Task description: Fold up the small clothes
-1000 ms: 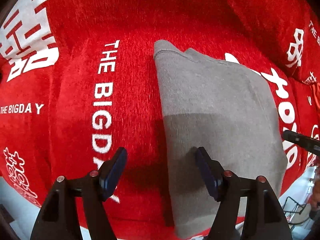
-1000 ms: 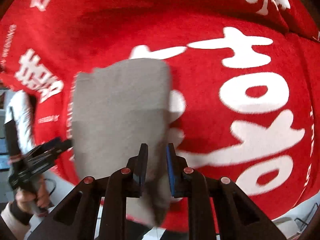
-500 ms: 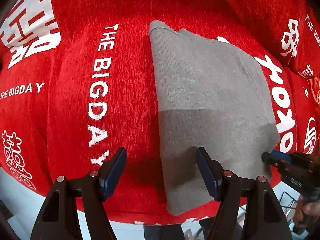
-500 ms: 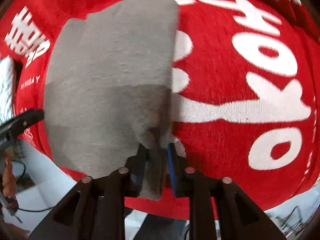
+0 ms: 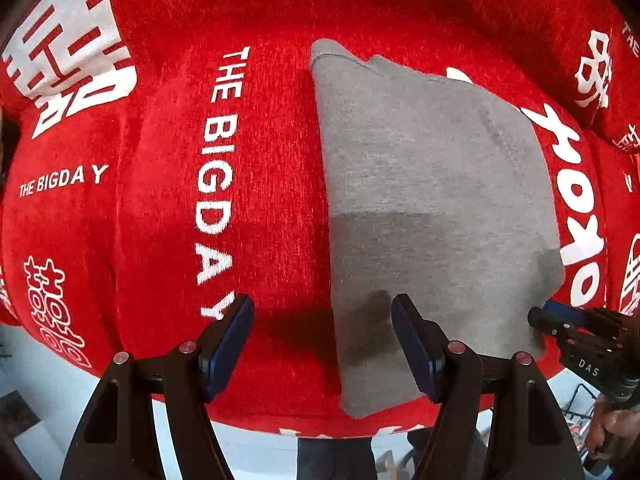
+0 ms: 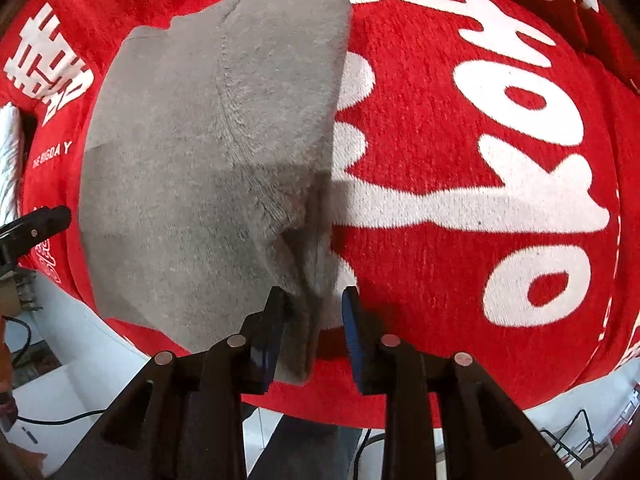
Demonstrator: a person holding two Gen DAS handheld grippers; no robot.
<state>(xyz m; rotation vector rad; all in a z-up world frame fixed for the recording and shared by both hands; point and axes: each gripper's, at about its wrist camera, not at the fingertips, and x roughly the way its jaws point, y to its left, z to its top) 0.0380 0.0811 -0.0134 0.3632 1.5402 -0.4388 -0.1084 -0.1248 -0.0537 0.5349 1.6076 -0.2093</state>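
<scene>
Right gripper (image 6: 312,320) pointing almost straight down, jaws just eased apart, blue pads no longer pressing; bunched near-right corner of the grey garment (image 6: 208,152) standing loose in the gap, closer to the pad at 9 o'clock, clear of the pad at 3 o'clock. From that corner outward toward 11 o'clock, grey garment folded into a rough rectangle and lying flat on the red blanket (image 6: 500,264), a seam running up its middle, a darker shadowed band across its near half. Large white lettering on the red blanket from 12 round to 3 o'clock. At 9 o'clock in the right wrist view, black tip of the left gripper (image 6: 44,220). Left gripper (image 5: 322,344) aimed straight down, jaws wide apart, holding nothing; pad at 3 o'clock above the garment's near left edge, pad at 9 o'clock above bare red fabric beside the white words "THE BIGDAY". Contact with the cloth not readable. At 4 o'clock in that view, right gripper at the garment's far corner.
</scene>
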